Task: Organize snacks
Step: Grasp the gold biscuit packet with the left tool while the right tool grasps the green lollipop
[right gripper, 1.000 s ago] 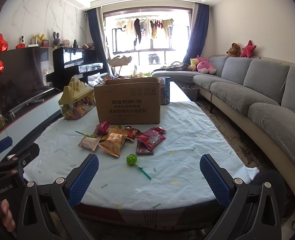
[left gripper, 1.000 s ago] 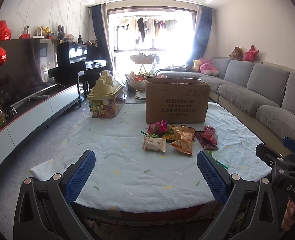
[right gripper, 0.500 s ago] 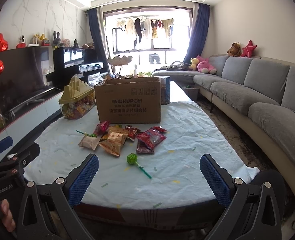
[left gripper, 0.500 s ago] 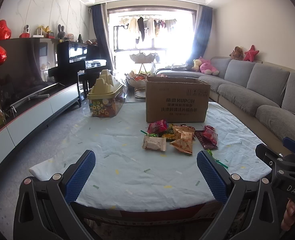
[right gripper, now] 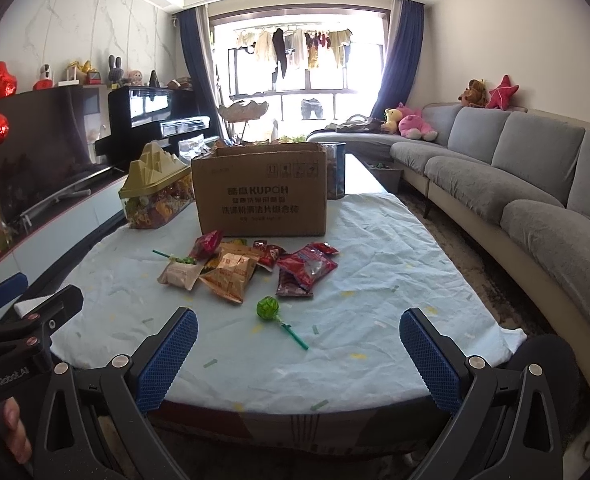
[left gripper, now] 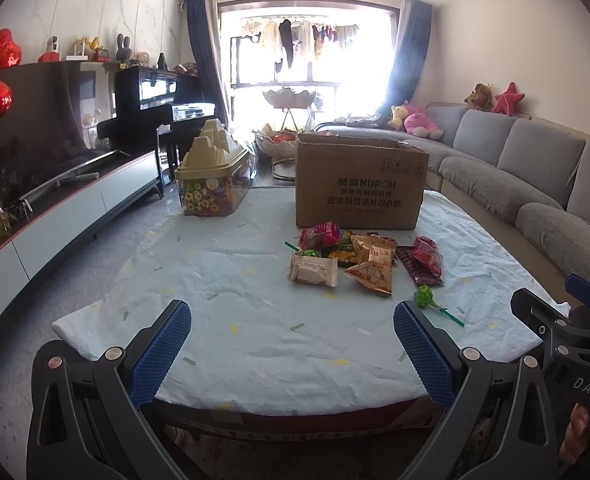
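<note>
A pile of snack packets (left gripper: 365,258) (right gripper: 247,266) lies mid-table in front of an open cardboard box (left gripper: 359,184) (right gripper: 261,196). It includes a beige packet (left gripper: 313,270), orange packets (right gripper: 227,276) and red packets (right gripper: 307,266). A green lollipop (right gripper: 268,308) (left gripper: 423,295) lies nearest the front edge. My left gripper (left gripper: 291,344) is open and empty over the table's near edge. My right gripper (right gripper: 297,348) is open and empty, also at the near edge, short of the lollipop.
A clear candy tub with a yellow lid (left gripper: 213,176) (right gripper: 155,192) stands at the table's back left. The table (left gripper: 215,280) has a pale blue cloth. A grey sofa (right gripper: 515,200) runs along the right, a TV cabinet (left gripper: 55,220) along the left.
Both grippers have edged slightly forward toward the table; the snacks sit as before. Both stay open.
</note>
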Action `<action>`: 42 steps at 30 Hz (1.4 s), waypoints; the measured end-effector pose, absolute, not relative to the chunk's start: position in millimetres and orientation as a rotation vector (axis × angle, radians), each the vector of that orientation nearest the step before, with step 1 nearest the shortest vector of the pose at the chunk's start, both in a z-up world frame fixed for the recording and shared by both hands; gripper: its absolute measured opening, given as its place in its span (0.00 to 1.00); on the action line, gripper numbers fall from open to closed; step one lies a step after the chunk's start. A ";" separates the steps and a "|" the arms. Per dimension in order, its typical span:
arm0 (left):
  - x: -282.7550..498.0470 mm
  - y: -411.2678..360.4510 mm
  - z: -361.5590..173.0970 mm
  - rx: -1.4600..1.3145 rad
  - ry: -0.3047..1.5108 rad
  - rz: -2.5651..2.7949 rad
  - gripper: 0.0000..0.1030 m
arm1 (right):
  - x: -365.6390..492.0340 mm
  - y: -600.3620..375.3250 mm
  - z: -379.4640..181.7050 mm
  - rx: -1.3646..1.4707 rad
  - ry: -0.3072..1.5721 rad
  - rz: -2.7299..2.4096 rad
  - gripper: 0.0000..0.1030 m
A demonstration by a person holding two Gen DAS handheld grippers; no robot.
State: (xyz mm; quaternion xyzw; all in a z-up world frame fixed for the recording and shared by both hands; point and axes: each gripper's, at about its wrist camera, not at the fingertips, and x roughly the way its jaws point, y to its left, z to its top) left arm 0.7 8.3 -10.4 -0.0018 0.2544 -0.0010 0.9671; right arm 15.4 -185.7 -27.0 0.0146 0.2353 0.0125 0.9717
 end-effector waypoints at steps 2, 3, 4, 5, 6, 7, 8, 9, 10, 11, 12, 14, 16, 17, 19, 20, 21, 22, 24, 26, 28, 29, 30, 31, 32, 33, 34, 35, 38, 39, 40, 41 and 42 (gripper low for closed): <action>3.9 9.3 -12.2 0.003 0.515 -0.008 1.00 | 20.0 -181.6 -30.0 0.012 0.480 0.034 0.99; 6.0 9.4 -12.3 0.008 0.514 -0.020 1.00 | 20.0 -181.6 -30.0 0.012 0.480 0.034 0.99; 7.7 8.8 -12.6 0.012 0.508 -0.027 1.00 | 22.5 -180.7 -30.6 0.006 0.483 0.039 0.99; 9.7 9.3 -12.3 0.017 0.501 -0.027 1.00 | 25.8 -179.5 -31.4 0.000 0.486 0.048 0.99; 12.0 8.8 -12.4 0.022 0.495 -0.029 1.00 | 29.0 -178.4 -32.2 -0.004 0.489 0.054 0.99; 14.4 7.9 -13.0 0.030 0.490 -0.040 1.00 | 32.5 -177.2 -33.6 -0.007 0.492 0.059 0.99; 17.0 7.3 -13.0 0.041 0.487 -0.047 1.00 | 36.0 -176.9 -34.3 -0.010 0.497 0.067 0.99; 20.0 6.5 -13.5 0.049 0.483 -0.055 1.00 | 39.7 -176.8 -35.9 -0.014 0.502 0.073 0.99; 23.4 6.2 -13.6 0.056 0.479 -0.067 1.00 | 44.0 -175.9 -37.7 -0.019 0.512 0.078 0.99; 26.8 6.3 -14.2 0.062 0.477 -0.079 1.00 | 48.6 -175.4 -39.4 -0.023 0.519 0.082 0.99; 30.8 5.8 -15.5 0.067 0.479 -0.092 1.00 | 53.0 -175.0 -40.9 -0.025 0.522 0.086 0.99; 40.0 5.0 -18.0 0.073 0.493 -0.117 0.96 | 61.5 -173.5 -43.9 -0.030 0.531 0.089 0.99; 48.7 2.6 -20.4 0.084 0.499 -0.144 0.93 | 69.7 -171.1 -47.3 -0.041 0.541 0.100 0.97; 52.9 0.5 -21.6 0.091 0.498 -0.158 0.92 | 74.1 -169.9 -49.5 -0.049 0.545 0.102 0.97; 62.1 -1.6 -24.7 0.102 0.507 -0.192 0.89 | 83.6 -168.5 -54.2 -0.058 0.562 0.108 0.92; 67.4 -1.5 -26.6 0.107 0.517 -0.207 0.88 | 89.1 -168.3 -57.2 -0.058 0.576 0.114 0.91; 72.7 -3.1 -28.8 0.113 0.527 -0.218 0.87 | 94.0 -168.2 -60.4 -0.055 0.590 0.121 0.88; 78.9 -4.9 -30.9 0.118 0.541 -0.230 0.85 | 98.9 -168.1 -63.7 -0.053 0.607 0.125 0.85; 88.2 -8.7 -35.5 0.123 0.562 -0.255 0.81 | 107.5 -169.1 -69.6 -0.041 0.640 0.133 0.81; 99.1 -13.6 -39.2 0.125 0.593 -0.275 0.78 | 116.2 -169.4 -75.8 -0.032 0.665 0.140 0.77; 108.7 -16.6 -41.2 0.110 0.624 -0.302 0.76 | 122.9 -169.5 -80.5 -0.026 0.695 0.147 0.72; 114.3 -18.4 -42.7 0.101 0.636 -0.310 0.75 | 126.4 -168.9 -83.1 -0.021 0.704 0.155 0.71; 119.7 -19.7 -43.1 0.097 0.647 -0.317 0.75 | 129.6 -168.9 -85.0 -0.018 0.715 0.161 0.69; 125.2 -21.6 -43.6 0.095 0.657 -0.323 0.73 | 133.1 -168.8 -87.1 -0.014 0.725 0.163 0.67; 130.5 -24.1 -44.1 0.093 0.663 -0.329 0.72 | 136.1 -169.0 -88.4 -0.008 0.734 0.168 0.66; 135.6 -25.8 -44.6 0.090 0.670 -0.335 0.72 | 139.2 -169.5 -89.9 -0.002 0.744 0.172 0.64; 140.1 -27.6 -45.3 0.089 0.678 -0.339 0.71 | 142.2 -170.5 -91.4 0.004 0.753 0.176 0.63; 143.6 -29.6 -46.4 0.089 0.684 -0.344 0.70 | 144.4 -171.5 -92.7 0.013 0.760 0.182 0.62; 153.2 -36.2 -50.6 0.096 0.714 -0.365 0.68 | 149.7 -174.0 -95.4 0.031 0.779 0.195 0.58; 156.0 -38.2 -52.2 0.099 0.721 -0.369 0.68 | 152.5 -173.4 -97.1 0.027 0.792 0.204 0.56; 158.5 -40.2 -53.5 0.103 0.726 -0.370 0.68 | 152.5 -173.4 -97.1 0.027 0.792 0.204 0.54; 160.6 -42.0 -54.2 0.105 0.732 -0.373 0.67 | 153.7 -172.8 -98.1 0.025 0.796 0.209 0.53; 163.2 -43.7 -55.3 0.107 0.736 -0.377 0.66 | 155.3 -172.7 -99.4 0.024 0.802 0.212 0.51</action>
